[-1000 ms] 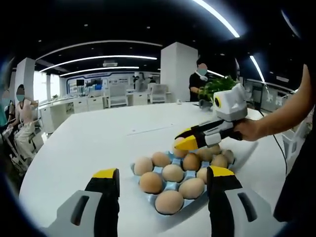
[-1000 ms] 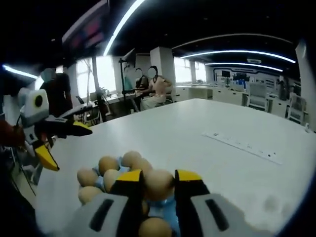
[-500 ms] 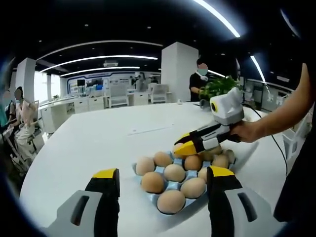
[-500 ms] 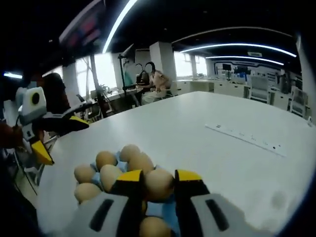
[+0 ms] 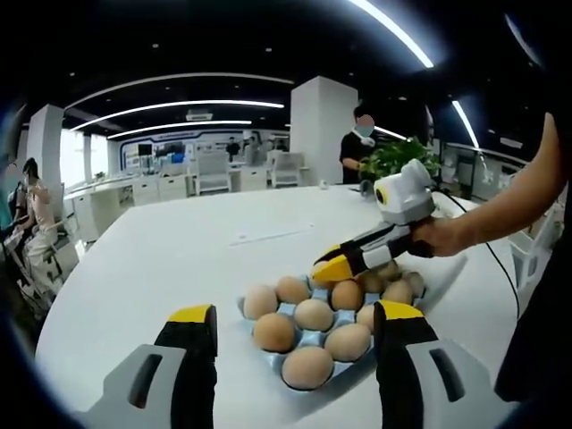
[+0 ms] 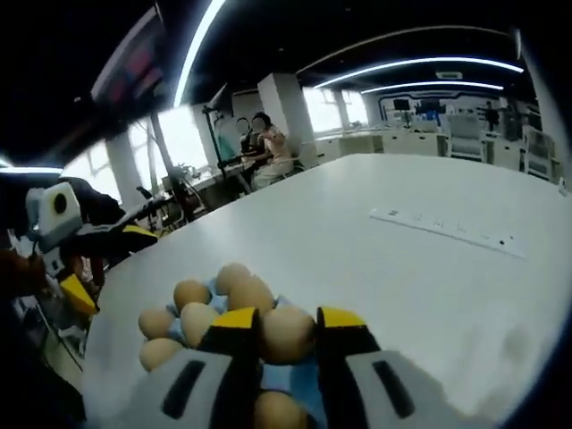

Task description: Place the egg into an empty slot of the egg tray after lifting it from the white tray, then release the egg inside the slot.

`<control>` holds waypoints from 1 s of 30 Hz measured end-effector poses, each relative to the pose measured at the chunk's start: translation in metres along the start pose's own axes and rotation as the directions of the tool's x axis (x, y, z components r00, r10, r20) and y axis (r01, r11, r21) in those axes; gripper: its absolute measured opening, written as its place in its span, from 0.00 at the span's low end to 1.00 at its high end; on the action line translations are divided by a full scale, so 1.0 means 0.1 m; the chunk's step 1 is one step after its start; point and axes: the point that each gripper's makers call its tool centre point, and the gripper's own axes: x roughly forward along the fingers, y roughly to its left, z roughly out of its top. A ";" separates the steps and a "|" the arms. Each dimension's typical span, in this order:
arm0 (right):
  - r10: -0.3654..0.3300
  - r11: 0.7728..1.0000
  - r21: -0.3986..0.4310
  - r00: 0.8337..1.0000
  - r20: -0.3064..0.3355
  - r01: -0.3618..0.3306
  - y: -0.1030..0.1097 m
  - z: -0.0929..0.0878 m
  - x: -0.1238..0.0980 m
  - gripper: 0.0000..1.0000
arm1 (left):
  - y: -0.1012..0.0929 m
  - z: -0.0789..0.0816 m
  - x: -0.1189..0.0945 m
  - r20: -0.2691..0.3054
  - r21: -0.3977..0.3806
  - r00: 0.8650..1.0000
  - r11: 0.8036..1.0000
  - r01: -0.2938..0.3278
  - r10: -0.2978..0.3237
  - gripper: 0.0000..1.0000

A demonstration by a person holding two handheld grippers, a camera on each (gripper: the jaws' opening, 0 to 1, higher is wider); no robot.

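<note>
My right gripper, held low and angled down over the blue egg tray, pinches the egg above its far rows. My left gripper hovers level, jaws spread, before the tray.

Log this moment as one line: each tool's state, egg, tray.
right tool: shut on egg | position: over blue egg tray | left tool: open, holding nothing | egg: not yet released

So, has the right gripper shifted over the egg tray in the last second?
Yes, slightly: in the left gripper view the right gripper, shut on an egg, has edged up and away from the egg tray.
</note>
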 end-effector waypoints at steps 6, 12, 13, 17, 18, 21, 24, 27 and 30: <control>0.007 1.000 0.030 1.000 -0.002 -0.007 0.00 0.00 0.01 0.26 | 0.02 0.01 -0.01 0.004 0.002 1.000 1.000 -0.006 0.006 0.72; 0.009 1.000 0.028 1.000 0.002 -0.009 0.01 -0.01 0.01 0.26 | 0.03 0.00 -0.03 0.000 0.005 1.000 1.000 -0.008 0.008 0.72; 0.007 1.000 0.019 1.000 0.003 -0.007 0.02 -0.01 0.01 0.27 | 0.03 0.00 -0.03 -0.002 0.009 1.000 1.000 -0.009 0.009 0.72; 0.001 1.000 0.006 1.000 0.022 -0.001 0.02 0.01 -0.02 0.29 | 0.02 0.03 -0.04 0.005 0.012 1.000 1.000 -0.012 0.012 0.72; -0.001 1.000 0.007 1.000 0.022 0.001 0.02 0.00 -0.03 0.29 | 0.02 0.03 -0.05 0.007 0.011 1.000 1.000 -0.011 0.011 0.72; -0.008 1.000 0.016 0.999 0.031 0.007 0.00 0.02 -0.07 0.28 | 0.02 0.05 -0.05 0.011 0.015 1.000 1.000 -0.015 0.015 0.72; -0.030 0.999 0.025 0.993 0.113 0.028 -0.03 0.20 -0.22 0.28 | 0.01 0.06 -0.05 0.013 0.014 1.000 1.000 -0.015 0.015 0.72; -0.079 0.997 0.018 0.983 0.164 0.077 -0.15 0.29 -0.44 0.28 | -0.03 0.06 -0.03 0.013 0.014 1.000 1.000 -0.008 0.008 0.72; -0.189 0.982 0.011 0.964 0.186 0.190 -0.44 0.25 -0.76 0.27 | -0.07 0.06 -0.01 0.014 0.014 1.000 1.000 0.001 -0.001 0.72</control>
